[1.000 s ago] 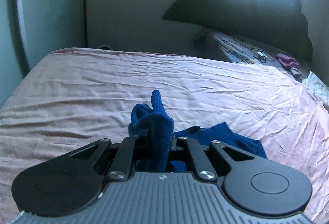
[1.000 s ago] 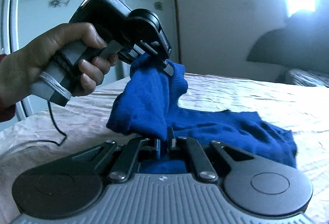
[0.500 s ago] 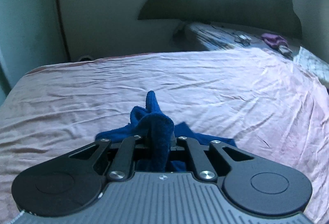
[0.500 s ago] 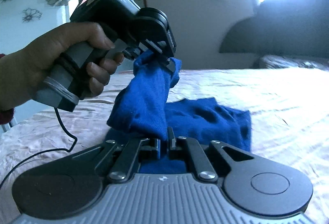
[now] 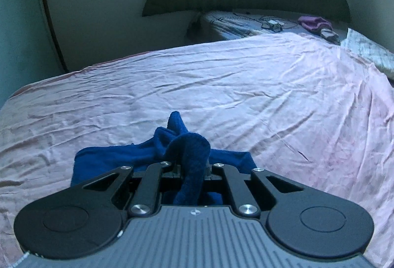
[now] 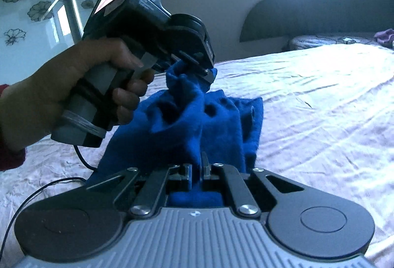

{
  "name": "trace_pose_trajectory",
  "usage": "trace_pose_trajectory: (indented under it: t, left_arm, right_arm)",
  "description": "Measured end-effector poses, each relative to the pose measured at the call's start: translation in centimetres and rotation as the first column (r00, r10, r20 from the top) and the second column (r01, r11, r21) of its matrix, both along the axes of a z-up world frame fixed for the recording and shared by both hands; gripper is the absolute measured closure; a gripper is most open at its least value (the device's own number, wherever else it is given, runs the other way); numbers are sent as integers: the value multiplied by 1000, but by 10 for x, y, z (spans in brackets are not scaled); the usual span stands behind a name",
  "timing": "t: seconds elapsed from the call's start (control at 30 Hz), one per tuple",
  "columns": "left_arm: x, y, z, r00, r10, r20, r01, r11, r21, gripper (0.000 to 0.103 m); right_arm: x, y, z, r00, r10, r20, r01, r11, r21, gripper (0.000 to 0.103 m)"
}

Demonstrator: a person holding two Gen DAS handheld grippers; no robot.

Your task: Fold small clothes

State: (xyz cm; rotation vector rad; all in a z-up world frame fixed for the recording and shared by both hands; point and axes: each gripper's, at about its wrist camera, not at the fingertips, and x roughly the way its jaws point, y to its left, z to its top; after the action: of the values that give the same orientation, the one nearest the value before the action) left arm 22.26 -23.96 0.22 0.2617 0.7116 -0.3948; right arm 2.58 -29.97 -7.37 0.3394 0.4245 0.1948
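Pink bed sheet [image 5: 246, 85] carried the blue garment [image 6: 197, 120]. I had lowered both clamped edges: left hand-held gripper [image 5: 194, 167] and right hand-held gripper [image 6: 195, 169] gripped fabric, fold nearing completion.

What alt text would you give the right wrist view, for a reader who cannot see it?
Two handheld grippers pinch a blue knitted garment above a pink bedsheet: the right gripper holds its near edge, while the left gripper, in a person's hand, lifts another part. A dark headboard stands behind.
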Motion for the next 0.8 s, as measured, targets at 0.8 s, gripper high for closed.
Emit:
trace_pose_trajectory:
  t: [0.8]
  left_arm:
    - [-1, -21, -18, 999, -25, -22, 26, 999, 43, 91]
  right_arm:
    - [-1, -16, -7, 999, 22, -31, -18, 995, 99, 98]
